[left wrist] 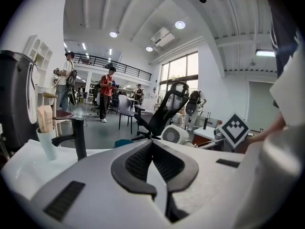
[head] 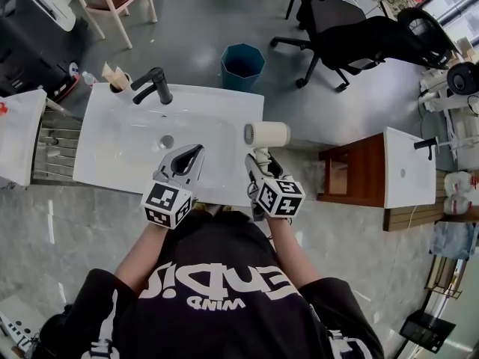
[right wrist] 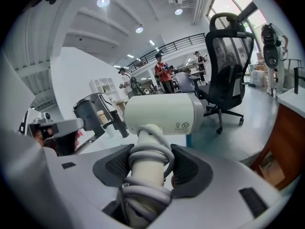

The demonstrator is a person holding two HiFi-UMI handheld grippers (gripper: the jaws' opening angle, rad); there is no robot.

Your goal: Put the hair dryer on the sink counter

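My right gripper (right wrist: pixel 147 168) is shut on the handle of a cream hair dryer (right wrist: pixel 161 114), whose cord is wound around that handle. In the head view the hair dryer (head: pixel 267 134) hangs over the right end of the white sink counter (head: pixel 112 152), with the right gripper (head: pixel 260 164) just below it. My left gripper (head: pixel 187 163) hovers over the counter's front edge, near the basin drain (head: pixel 166 141). In the left gripper view the left gripper (left wrist: pixel 152 165) has its jaws together at the tips with nothing between them.
A black faucet (head: pixel 154 86) and a cup of sticks (head: pixel 117 80) stand at the counter's back. A teal bin (head: pixel 242 65) and a black office chair (head: pixel 359 40) are behind it. A wooden cabinet with a second sink (head: pixel 408 167) stands to the right.
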